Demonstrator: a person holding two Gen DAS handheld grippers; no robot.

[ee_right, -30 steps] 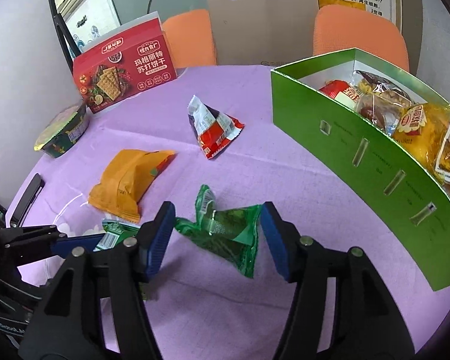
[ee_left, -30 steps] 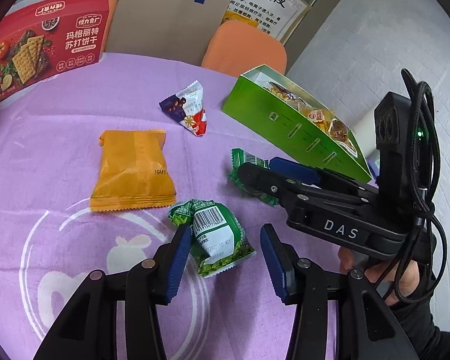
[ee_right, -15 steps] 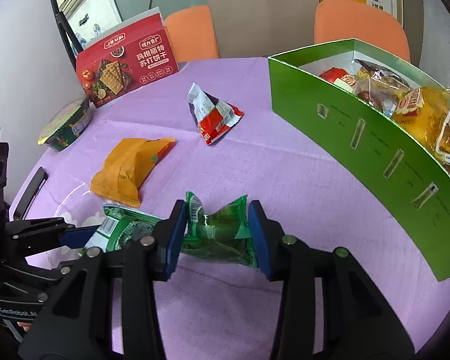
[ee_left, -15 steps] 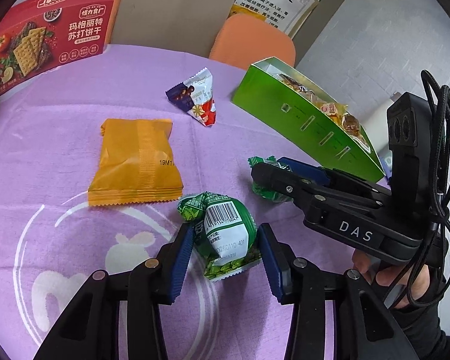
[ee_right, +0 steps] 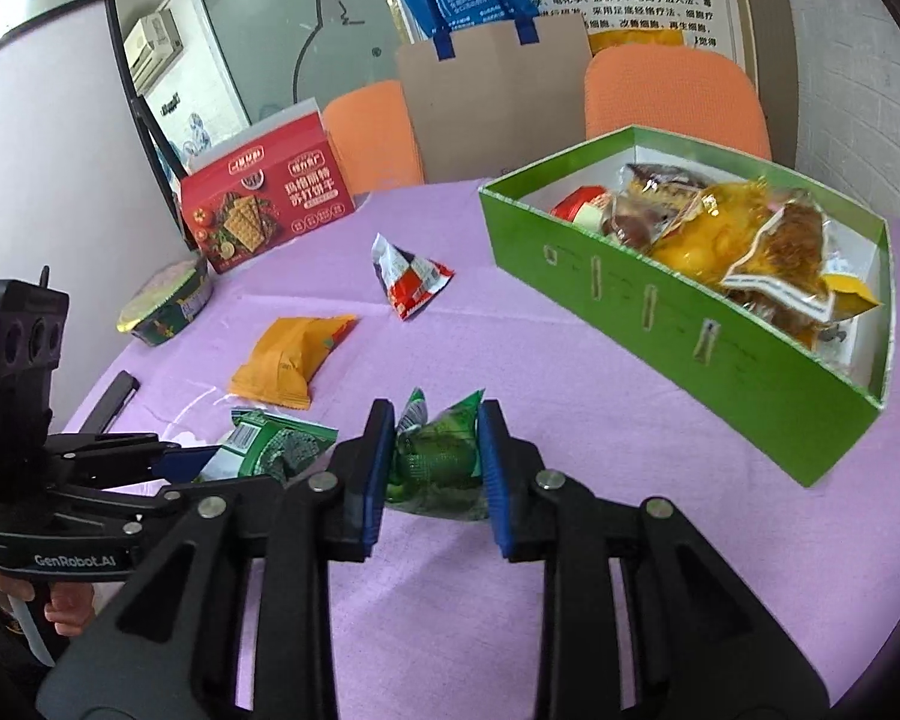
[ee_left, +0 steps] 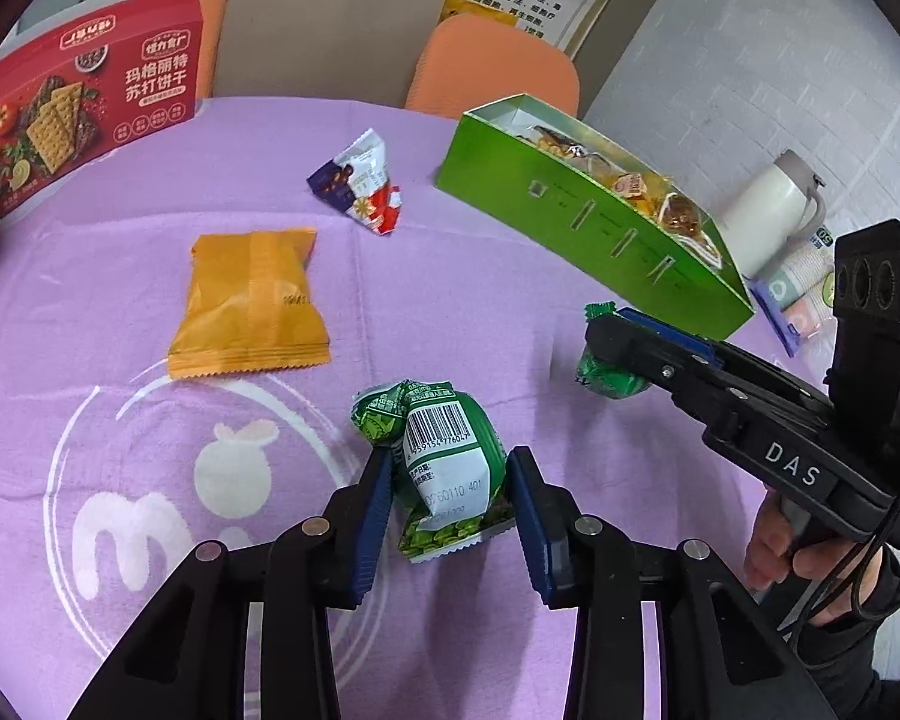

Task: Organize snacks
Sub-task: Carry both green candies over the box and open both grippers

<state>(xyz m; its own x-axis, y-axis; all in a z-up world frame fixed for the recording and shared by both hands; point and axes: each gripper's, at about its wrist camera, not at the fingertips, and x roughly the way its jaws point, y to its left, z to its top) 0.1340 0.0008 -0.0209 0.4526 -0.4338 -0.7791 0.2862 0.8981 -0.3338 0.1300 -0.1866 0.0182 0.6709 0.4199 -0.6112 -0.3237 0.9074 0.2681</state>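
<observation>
Snacks lie scattered on the purple-covered worktop [ee_left: 510, 276]. The left hand-held gripper [ee_left: 450, 501] has just been closing, and its blue pads now press both sides of a green barcode packet [ee_left: 447, 468] low over the cloth. The right hand-held gripper [ee_right: 435, 471] has also just been closing and is clenched on a second green packet [ee_right: 438, 456], which looks raised off the cloth in the left wrist view. An orange packet [ee_left: 249, 303] and a small triangular packet [ee_left: 360, 183] lie loose farther back. The green box [ee_right: 678, 324], on the right, holds several wrapped snacks. A red cracker box [ee_left: 84, 96] stands at the far left edge.
</observation>
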